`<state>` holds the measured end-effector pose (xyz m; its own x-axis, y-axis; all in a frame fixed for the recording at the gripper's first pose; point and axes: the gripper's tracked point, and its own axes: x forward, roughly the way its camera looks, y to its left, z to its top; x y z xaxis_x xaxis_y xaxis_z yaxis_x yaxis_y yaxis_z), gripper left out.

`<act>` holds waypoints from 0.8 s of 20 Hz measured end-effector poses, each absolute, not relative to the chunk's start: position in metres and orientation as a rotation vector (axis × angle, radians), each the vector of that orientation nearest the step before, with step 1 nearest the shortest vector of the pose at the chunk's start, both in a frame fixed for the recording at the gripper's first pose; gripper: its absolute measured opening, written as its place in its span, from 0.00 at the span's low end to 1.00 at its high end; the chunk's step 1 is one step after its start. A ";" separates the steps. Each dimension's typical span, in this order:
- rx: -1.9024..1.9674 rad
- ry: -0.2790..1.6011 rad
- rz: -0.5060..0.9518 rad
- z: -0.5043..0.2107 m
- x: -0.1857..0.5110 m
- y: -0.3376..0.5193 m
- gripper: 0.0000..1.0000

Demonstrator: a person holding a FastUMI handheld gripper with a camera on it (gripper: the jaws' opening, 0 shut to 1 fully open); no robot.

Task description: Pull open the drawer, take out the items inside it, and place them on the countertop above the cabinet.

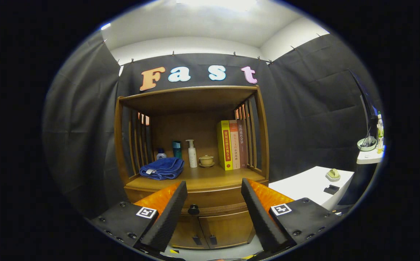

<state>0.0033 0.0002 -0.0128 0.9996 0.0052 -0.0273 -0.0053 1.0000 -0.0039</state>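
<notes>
Ahead, round knob between spread tongs

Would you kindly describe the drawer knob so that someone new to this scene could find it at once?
Start at the wooden cabinet against the black cloth wall. Below its countertop runs the closed drawer, above two small doors. The knob is the round dark button on the drawer front, seen between the fingers of the open claw; the door pulls below are flat and rectangular.

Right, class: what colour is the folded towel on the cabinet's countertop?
Blue. The folded towel shows best in the gripper view, lying beyond the open claw.
</notes>
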 end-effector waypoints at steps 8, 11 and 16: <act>-0.017 0.033 0.027 -0.035 0.023 0.009 0.99; -0.009 0.008 0.053 -0.054 0.040 0.026 0.98; -0.013 0.050 0.121 -0.114 0.072 0.066 0.98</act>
